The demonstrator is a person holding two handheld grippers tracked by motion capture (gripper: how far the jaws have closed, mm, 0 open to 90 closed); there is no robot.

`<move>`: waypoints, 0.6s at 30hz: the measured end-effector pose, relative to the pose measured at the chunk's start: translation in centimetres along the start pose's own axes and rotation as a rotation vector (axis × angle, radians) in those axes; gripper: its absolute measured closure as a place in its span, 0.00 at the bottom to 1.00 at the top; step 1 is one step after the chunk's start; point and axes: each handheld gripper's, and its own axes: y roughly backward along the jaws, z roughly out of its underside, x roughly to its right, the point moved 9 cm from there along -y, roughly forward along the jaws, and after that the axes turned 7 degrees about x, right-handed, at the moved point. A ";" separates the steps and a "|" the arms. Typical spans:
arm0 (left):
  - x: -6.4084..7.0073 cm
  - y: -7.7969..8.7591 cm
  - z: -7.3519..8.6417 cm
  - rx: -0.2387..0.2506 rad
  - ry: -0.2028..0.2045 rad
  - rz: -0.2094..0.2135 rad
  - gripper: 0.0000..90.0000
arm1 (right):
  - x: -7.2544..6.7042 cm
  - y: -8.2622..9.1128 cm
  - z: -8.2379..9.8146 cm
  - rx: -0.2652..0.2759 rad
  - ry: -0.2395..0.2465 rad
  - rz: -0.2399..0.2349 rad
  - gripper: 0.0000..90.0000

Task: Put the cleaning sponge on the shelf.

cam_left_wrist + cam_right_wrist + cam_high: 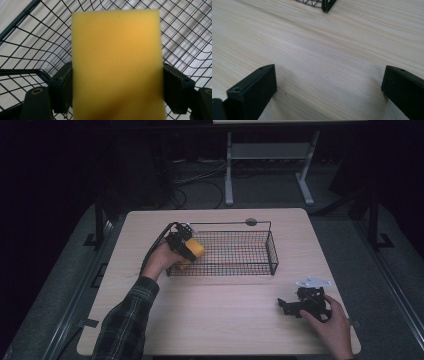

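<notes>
- Yellow sponge (pixel 116 65) sits closest to the lens in the left gripper view, a flat rectangular block clamped between the 2 black jaws, which press on its left and right sides.
- Behind the sponge in that view runs the black mesh of a wire basket (pixel 187 37), with pale wood showing through the grid.
- From the high view, the left gripper (pixel 186 246) holds the sponge (pixel 196 249) at the basket's left end, just over the near-left corner; whether the sponge touches the mesh cannot be told.
- Wire basket (pixel 272 255) stands on the light wooden table (pixel 215 315), toward the far side, long side across.
- A plaid sleeve (pixel 125 320) leads up to the left hand (pixel 161 261).
- Right gripper (pixel 289 306) rests low near the table's near-right corner, held by the right hand (pixel 330 325), well apart from the basket.
- Its 2 jaws stand wide apart in the right gripper view, with bare wood between them and 1 basket corner (pixel 325 5) at the top edge.
</notes>
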 end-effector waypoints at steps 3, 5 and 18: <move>0.0 0.0 0.0 -0.002 -0.004 -0.005 0.25 | 0.0 0.0 0.0 0.000 0.000 0.000 0.00; 0.1 -0.1 0.1 -0.007 -0.006 -0.001 0.25 | 0.0 0.0 0.0 0.000 0.001 0.000 0.00; -0.1 -0.2 0.3 -0.017 -0.004 0.004 0.22 | 0.0 0.0 0.0 0.000 0.000 0.000 0.00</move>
